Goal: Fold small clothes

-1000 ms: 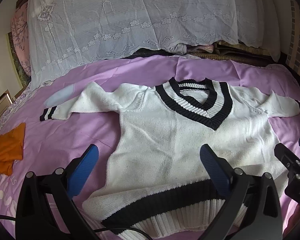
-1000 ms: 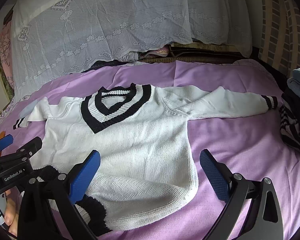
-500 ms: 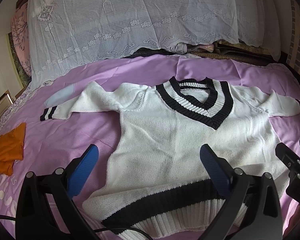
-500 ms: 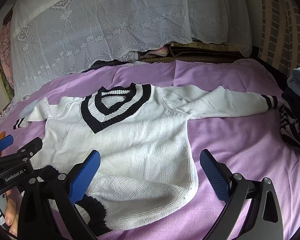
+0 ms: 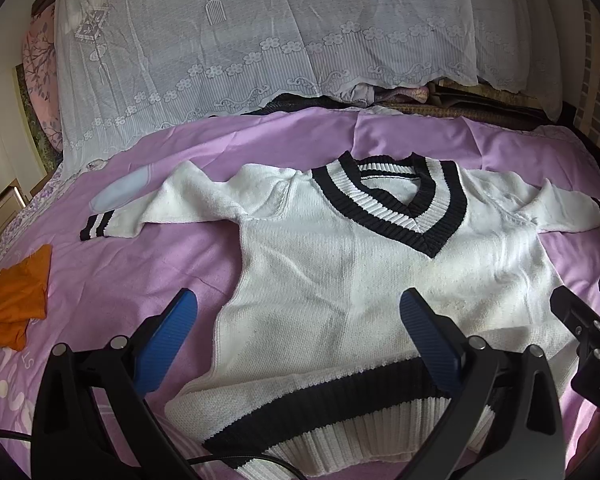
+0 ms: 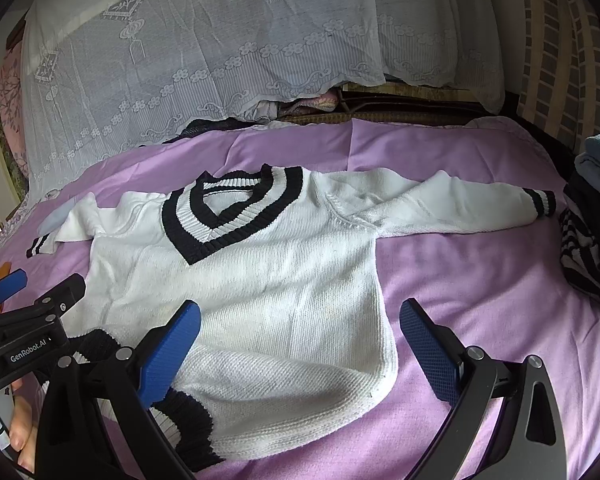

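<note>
writing: "GenRobot.AI" printed on left gripper body as seen in right wrist view; "DAS" fragment on right gripper's body at the edge of left wrist view; pale letters "ST" on the sheet print, near left, partly cut off.
sweater point(image 5: 340, 280): white knit, black-and-white V-neck, cuffs and hem; lies flat, front up, on purple sheet point(image 5: 148, 248), both sleeves spread out sideways.
hem: near right corner folded up over the body, seen in right wrist view point(image 6: 300, 392).
left gripper point(image 5: 296, 344): jaws wide apart, nothing between them, low over left half of hem.
right gripper point(image 6: 300, 344): jaws wide apart, holding nothing, low over right side of sweater near the folded corner.
hand point(image 6: 22, 428): fingers wrapped on left gripper handle, bottom left.
change vs earlier: almost none; both grippers in same pose, sweater unmoved.
other: orange cloth point(image 5: 14, 308) left of sweater, apart; clothes pile point(image 6: 592, 232) right, near cuff; lace cover point(image 5: 260, 48) behind.
</note>
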A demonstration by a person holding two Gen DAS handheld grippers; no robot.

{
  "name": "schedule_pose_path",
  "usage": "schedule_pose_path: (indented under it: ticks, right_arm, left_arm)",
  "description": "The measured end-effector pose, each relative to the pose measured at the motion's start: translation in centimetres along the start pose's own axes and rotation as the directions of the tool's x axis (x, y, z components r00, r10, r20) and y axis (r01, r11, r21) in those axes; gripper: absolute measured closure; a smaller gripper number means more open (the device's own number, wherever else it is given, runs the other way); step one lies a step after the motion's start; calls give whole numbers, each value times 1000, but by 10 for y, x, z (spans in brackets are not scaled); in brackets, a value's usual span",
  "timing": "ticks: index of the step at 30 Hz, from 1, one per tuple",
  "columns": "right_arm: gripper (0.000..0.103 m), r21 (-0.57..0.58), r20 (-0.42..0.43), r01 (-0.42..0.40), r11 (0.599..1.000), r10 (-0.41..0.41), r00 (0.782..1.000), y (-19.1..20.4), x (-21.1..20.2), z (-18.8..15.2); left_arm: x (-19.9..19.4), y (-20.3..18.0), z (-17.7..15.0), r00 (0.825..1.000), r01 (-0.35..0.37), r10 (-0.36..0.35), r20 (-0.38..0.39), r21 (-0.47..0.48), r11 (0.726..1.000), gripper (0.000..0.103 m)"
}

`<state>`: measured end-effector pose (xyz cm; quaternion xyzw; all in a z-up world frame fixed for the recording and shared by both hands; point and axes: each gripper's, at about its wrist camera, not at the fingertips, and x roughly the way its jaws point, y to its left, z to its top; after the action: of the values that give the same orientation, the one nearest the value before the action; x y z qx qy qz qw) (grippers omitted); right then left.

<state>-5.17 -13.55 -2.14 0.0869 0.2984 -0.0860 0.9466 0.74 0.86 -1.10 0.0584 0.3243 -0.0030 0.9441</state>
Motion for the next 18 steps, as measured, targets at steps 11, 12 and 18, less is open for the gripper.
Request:
schedule_pose_path:
  ticks: [11, 12, 18]
  right_arm:
    - [3, 0, -2, -1, 1000, 1, 1000, 1, 1, 0]
    - [3, 0, -2, 0, 1000, 0, 1000, 1, 0, 0]
    - [3, 0, -3, -1, 1000, 1, 1000, 0, 1, 0]
  left_arm:
    - [0, 0, 0, 1000, -1, 1, -2, 2, 1000, 4]
    - [0, 0, 0, 1000, -1, 1, -2, 1, 1000, 4]
    - [0, 0, 1, 1000, -2, 2, -3, 3, 1000, 4]
